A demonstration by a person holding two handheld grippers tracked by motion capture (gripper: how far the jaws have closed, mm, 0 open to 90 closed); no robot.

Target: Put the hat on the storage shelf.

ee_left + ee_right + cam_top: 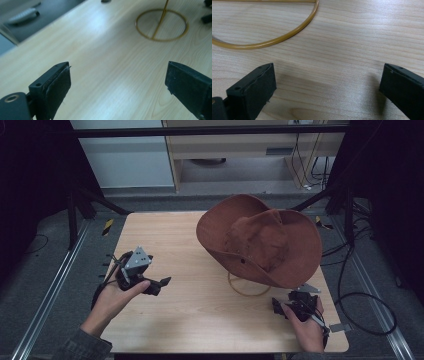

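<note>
A brown wide-brimmed hat rests tilted on a thin gold wire stand, whose ring base lies flat on the wooden table. At the table's left a hand holds my left gripper, jaws pointing right toward the stand. It is open over bare wood, with the ring base farther ahead. My right gripper sits low at the front right, just below the hat's brim. It is open too, nothing between its jaws, and the ring base curves just ahead.
Black cables loop on the floor right of the table. Metal rails run along both sides, with black frame legs behind. A pale cabinet stands at the back.
</note>
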